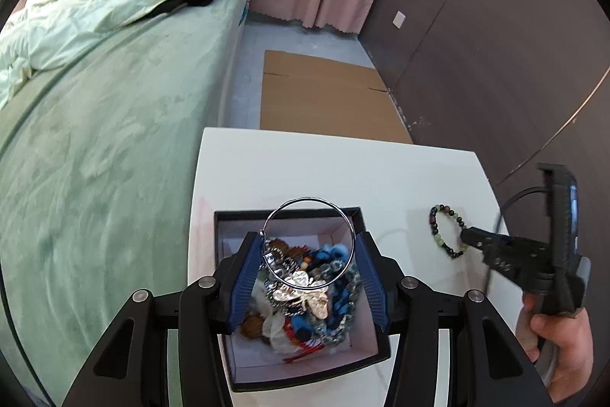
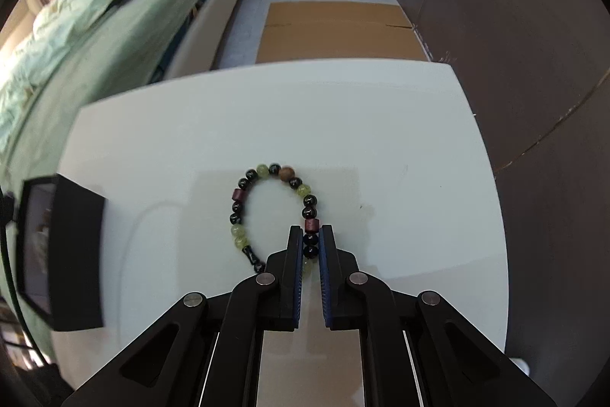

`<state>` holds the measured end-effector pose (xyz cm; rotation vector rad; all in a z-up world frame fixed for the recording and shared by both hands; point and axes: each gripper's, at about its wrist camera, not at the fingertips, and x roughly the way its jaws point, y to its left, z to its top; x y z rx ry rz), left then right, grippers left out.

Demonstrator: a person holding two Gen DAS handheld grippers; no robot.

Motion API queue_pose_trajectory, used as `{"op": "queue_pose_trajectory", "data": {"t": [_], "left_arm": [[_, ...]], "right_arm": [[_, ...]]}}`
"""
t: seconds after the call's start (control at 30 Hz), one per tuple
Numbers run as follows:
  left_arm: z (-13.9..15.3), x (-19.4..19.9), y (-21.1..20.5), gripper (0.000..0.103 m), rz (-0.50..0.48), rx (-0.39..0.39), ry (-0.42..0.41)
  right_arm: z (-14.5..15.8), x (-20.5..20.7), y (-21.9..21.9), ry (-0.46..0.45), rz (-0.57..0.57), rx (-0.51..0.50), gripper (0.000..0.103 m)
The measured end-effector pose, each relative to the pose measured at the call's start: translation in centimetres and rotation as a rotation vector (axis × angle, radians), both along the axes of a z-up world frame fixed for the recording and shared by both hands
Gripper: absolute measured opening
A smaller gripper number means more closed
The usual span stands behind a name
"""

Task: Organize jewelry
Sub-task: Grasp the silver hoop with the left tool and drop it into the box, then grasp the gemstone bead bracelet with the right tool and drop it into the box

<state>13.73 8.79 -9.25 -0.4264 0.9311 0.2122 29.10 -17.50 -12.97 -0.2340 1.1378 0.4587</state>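
A black box (image 1: 225, 216) with a white inside holds a heap of jewelry (image 1: 305, 296): beads, chains, gold charms. My left gripper (image 1: 308, 246) hovers over it with the jaws spread, and a thin silver hoop (image 1: 310, 203) spans the gap between the blue pads, touching both. A beaded bracelet (image 2: 244, 201) of black, green and brown beads lies on the white table (image 2: 400, 124). My right gripper (image 2: 310, 235) is shut on the bracelet's near right side. The right gripper (image 1: 467, 235) and bracelet (image 1: 438, 231) also show in the left wrist view.
The box (image 2: 76, 254) stands at the table's left side in the right wrist view. A bed with green bedding (image 1: 95, 140) runs along the left. Flat cardboard (image 1: 324, 94) lies on the floor beyond the table. A dark wall (image 1: 495, 44) is on the right.
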Motion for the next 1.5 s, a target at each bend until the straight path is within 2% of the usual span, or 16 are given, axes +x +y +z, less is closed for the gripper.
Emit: {"op": "queue_pose_trajectory", "data": {"t": [0.13, 0.2, 0.27, 0.3, 0.6, 0.9, 1.1, 1.13, 1.2, 1.23, 1.27, 1.5], "left_arm": [[-0.6, -0.3, 0.7, 0.056, -0.006, -0.055, -0.003], [-0.9, -0.6, 1.0, 0.063, -0.003, -0.1, -0.002], [-0.6, -1.1, 1.1, 0.075, -0.007, -0.125, -0.025], [-0.4, -1.4, 1.1, 0.077, -0.008, -0.126, -0.038], [1.0, -4.8, 2.2, 0.078, 0.01, -0.125, -0.094], [1.4, -7.1, 4.2, 0.078, 0.048, -0.14, -0.115], [2.0, -8.5, 5.5, 0.097, 0.08, -0.174, -0.154], [2.1, -8.7, 5.7, 0.098, 0.084, -0.172, -0.162], [2.3, -8.9, 5.9, 0.098, 0.09, -0.173, -0.171], [2.4, -9.0, 5.9, 0.098, 0.091, -0.175, -0.175], [2.5, -9.1, 5.9, 0.099, 0.092, -0.173, -0.176], [2.9, -9.5, 5.3, 0.099, 0.079, -0.144, -0.179]], "right_arm": [[2.6, -1.7, -1.0, -0.056, -0.023, 0.102, 0.009], [3.9, -2.6, -1.4, -0.083, -0.036, 0.155, 0.009], [5.1, -3.7, -1.6, -0.109, -0.043, 0.2, 0.009], [5.8, -4.3, -1.5, -0.125, -0.042, 0.224, 0.009], [9.2, -8.0, 1.8, -0.166, 0.031, 0.398, 0.009], [10.2, -11.3, 7.3, -0.162, 0.133, 0.463, 0.009], [8.9, -12.2, 10.4, -0.125, 0.194, 0.445, 0.01], [8.7, -12.4, 10.8, -0.113, 0.205, 0.442, 0.011], [7.9, -12.2, 11.3, -0.058, 0.217, 0.45, 0.03], [7.8, -12.3, 11.0, -0.055, 0.209, 0.457, 0.045], [7.8, -12.3, 10.6, -0.063, 0.193, 0.465, 0.049], [8.1, -12.2, 7.5, -0.049, 0.146, 0.5, 0.049]]}}
